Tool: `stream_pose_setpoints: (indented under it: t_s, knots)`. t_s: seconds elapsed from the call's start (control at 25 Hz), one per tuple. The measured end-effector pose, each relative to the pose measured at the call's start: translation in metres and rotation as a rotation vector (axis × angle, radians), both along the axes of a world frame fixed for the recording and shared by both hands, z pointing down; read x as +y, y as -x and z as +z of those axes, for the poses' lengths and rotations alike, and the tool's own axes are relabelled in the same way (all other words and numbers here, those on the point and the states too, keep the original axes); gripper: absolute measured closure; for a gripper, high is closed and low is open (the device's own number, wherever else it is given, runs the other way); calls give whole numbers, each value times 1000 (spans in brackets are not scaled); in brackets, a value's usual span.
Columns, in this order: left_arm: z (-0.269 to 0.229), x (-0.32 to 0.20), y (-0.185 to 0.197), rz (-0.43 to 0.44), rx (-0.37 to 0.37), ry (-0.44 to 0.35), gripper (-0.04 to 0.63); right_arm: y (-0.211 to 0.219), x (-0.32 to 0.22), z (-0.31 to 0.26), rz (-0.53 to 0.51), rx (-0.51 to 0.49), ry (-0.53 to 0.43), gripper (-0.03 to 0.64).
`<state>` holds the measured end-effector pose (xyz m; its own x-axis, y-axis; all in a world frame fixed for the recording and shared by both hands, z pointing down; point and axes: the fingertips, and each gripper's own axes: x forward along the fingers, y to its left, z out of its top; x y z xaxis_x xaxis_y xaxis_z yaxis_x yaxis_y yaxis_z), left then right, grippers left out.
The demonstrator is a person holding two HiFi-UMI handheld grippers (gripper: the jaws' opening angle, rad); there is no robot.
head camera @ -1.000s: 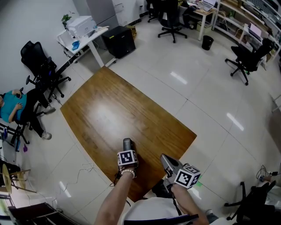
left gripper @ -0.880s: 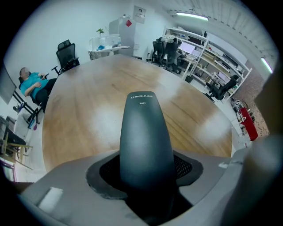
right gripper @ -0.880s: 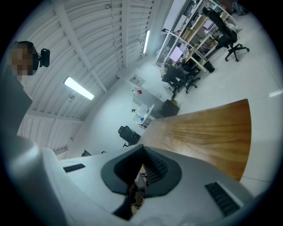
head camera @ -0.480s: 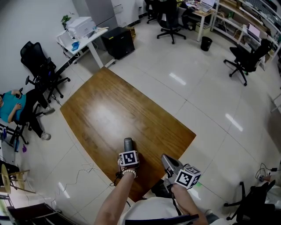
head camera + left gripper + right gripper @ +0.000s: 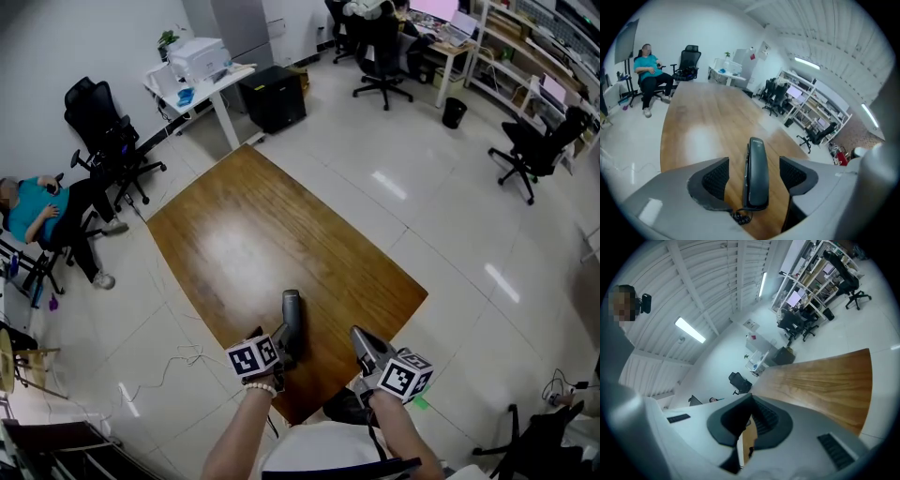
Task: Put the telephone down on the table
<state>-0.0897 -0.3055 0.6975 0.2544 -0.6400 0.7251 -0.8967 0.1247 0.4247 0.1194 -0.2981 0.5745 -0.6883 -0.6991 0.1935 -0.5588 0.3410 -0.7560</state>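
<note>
Telephone [image 5: 292, 314] lies near table [image 5: 281, 234] edge, broad open surface beyond.

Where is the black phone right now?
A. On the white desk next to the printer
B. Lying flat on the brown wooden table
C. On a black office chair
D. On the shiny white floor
B: the telephone lies flat on the brown table, near the table's edge closest to the person, with wood showing on both sides of it.
</note>
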Motion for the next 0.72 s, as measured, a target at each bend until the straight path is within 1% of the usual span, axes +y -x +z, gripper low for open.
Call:
stream_pose_setpoints:
  t_s: [0.04,0.12,0.16,0.2,0.24,0.28,0.36,0.48,0.52,0.72]
  knots:
    - [-13,2,3,-17,22,-49,270,3,0,-2,-4,3,-5,617]
    - [-36,7,10,-40,47,-138,350,8,1,-7,-10,7,-16,617]
    - [-45,10,13,-45,45,-170,387,10,1,-9,-13,8,-22,617]
    - [-53,14,17,-48,36,-195,399,13,2,-12,-16,10,-28,617]
    - [-60,19,22,-49,23,-214,417,16,3,-14,-19,13,-35,617]
    - [-66,23,26,-50,14,-228,457,20,5,-16,-22,16,-42,615]
    - [-75,31,34,-53,16,-253,480,28,8,-20,-27,19,-55,615]
    - [-85,43,46,-52,23,-283,583,41,14,-25,-33,24,-74,617]
    - [-88,46,49,-50,24,-294,595,44,17,-27,-33,25,-79,617]
    - [-106,60,63,-51,51,-346,595,57,32,-38,-18,25,-106,617]
